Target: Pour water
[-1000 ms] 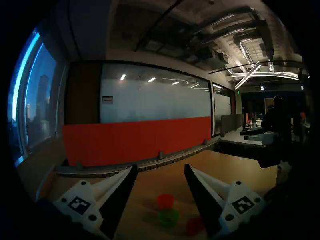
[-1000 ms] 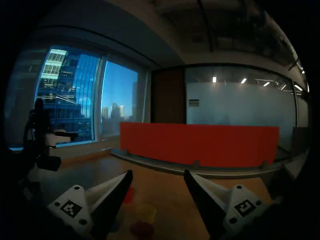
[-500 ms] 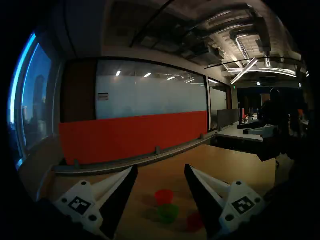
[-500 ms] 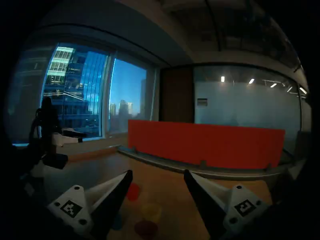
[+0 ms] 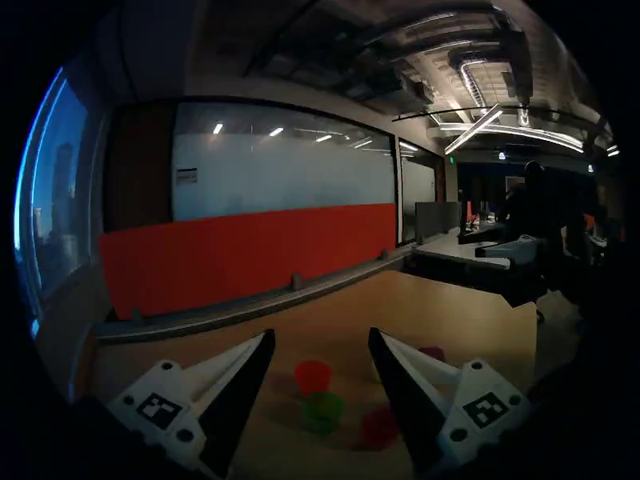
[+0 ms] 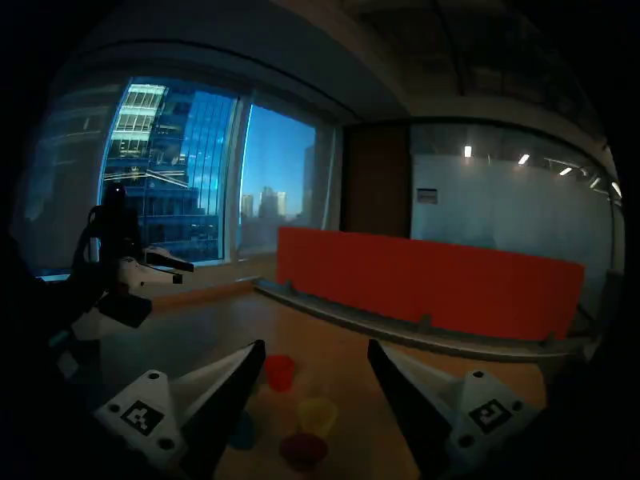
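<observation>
Dim office at dusk, with a long wooden counter (image 5: pixel 456 308) running up to an orange partition (image 5: pixel 240 256). Compared with a second ago both views tip down a bit, so the cups on the counter sit higher and clearer: red cup (image 5: pixel 313 376) and green cup (image 5: pixel 322 412) in the left gripper view, yellow cup (image 6: pixel 318 414) in the right one. The left hand-held gripper (image 5: pixel 320 334) and right hand-held gripper (image 6: pixel 316 346) are both spread wide, holding nothing. Looks like they're just closing in and no pouring has started. It's too dark to tell which cup has water.
</observation>
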`<state>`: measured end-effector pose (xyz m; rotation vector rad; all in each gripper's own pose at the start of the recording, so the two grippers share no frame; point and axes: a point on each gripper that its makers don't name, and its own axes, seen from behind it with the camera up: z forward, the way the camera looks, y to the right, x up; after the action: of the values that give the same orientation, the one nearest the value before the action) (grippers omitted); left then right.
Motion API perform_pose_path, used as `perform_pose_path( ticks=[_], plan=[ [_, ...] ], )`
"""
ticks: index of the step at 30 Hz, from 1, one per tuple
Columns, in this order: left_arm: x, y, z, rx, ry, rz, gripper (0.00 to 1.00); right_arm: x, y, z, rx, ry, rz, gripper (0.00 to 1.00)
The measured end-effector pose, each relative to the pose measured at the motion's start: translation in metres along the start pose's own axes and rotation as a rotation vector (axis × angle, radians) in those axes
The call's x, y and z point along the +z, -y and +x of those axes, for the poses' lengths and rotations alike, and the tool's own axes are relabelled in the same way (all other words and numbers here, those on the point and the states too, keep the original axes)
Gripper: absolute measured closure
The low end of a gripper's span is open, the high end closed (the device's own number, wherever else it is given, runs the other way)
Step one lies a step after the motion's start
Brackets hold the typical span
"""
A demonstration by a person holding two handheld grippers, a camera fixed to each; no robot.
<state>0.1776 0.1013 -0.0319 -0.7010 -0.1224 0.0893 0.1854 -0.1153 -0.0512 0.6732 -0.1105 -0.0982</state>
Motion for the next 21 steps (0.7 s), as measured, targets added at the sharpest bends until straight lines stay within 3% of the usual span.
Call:
perform_pose_path(
  ticks=[10,21],
  plan=[
    [0.005,-0.006,-0.023,0.023,0.078,-0.052,0.14,-0.001,0.013,-0.030,-0.045,0.131,0.076,0.01],
    [0.014,-0.011,-0.043,0.037,0.142,-0.092,0.14,-0.003,0.021,-0.044,-0.072,0.205,0.123,0.01]
  ],
)
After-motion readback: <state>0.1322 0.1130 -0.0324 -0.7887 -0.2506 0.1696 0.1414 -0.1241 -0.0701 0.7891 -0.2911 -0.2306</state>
